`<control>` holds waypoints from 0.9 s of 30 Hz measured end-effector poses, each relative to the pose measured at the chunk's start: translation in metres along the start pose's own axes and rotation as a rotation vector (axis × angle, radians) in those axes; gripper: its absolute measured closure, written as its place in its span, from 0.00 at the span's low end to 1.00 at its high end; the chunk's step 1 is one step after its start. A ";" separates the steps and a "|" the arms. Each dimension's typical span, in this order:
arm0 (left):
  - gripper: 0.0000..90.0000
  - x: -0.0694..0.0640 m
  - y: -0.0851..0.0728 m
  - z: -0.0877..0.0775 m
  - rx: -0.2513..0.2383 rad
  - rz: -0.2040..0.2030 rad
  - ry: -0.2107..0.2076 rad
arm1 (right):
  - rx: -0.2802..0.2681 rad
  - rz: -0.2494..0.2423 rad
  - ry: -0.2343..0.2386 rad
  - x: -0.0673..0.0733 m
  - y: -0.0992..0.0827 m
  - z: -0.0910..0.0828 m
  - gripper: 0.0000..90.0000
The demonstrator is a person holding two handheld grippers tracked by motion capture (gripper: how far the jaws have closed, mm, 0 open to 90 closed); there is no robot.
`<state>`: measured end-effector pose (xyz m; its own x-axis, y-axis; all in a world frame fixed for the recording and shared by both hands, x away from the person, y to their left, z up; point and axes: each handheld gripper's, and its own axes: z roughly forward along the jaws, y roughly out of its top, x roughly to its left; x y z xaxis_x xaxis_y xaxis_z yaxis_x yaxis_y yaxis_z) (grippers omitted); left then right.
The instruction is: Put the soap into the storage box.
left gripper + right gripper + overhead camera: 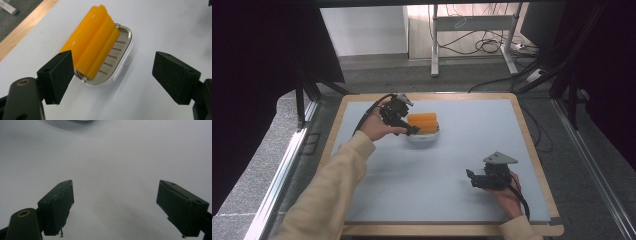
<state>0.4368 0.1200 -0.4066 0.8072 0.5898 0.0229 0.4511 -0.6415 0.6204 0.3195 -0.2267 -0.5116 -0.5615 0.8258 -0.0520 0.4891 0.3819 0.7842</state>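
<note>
Two grippers: both are held with jaws spread, nothing grasped.
Left gripper: held just beside the orange block.
Orange block: laid in white dish, toward worktop far edge.
Right gripper: held near front right corner.

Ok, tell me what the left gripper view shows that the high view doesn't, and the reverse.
Left gripper view alone: the slotted metal insert inside the white dish and the ridges running along the orange block, with the left gripper open and nothing between its pads.

High view alone: the right gripper resting low near the table's front right, both forearms, the wooden table edge all round, and the floor with cables beyond.

Both: the orange block lying in the white dish on the pale blue surface.
</note>
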 end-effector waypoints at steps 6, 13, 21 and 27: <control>0.22 -0.015 -0.020 -0.017 -0.015 -0.018 0.030 | -0.006 -0.003 -0.004 0.002 0.001 -0.001 0.16; 0.20 -0.032 -0.048 -0.037 -0.042 -0.067 0.039 | -0.008 0.011 -0.013 0.003 0.000 -0.005 0.16; 0.20 -0.049 -0.088 -0.044 -0.102 -0.091 0.074 | -0.005 0.006 -0.018 0.001 0.000 -0.004 0.16; 0.20 -0.060 -0.108 -0.044 -0.146 -0.162 0.079 | -0.004 0.007 -0.009 -0.002 0.000 -0.004 0.16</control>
<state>0.3230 0.1759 -0.4408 0.6938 0.7195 -0.0290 0.5081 -0.4606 0.7278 0.3178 -0.2302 -0.5085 -0.5521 0.8322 -0.0517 0.4903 0.3742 0.7871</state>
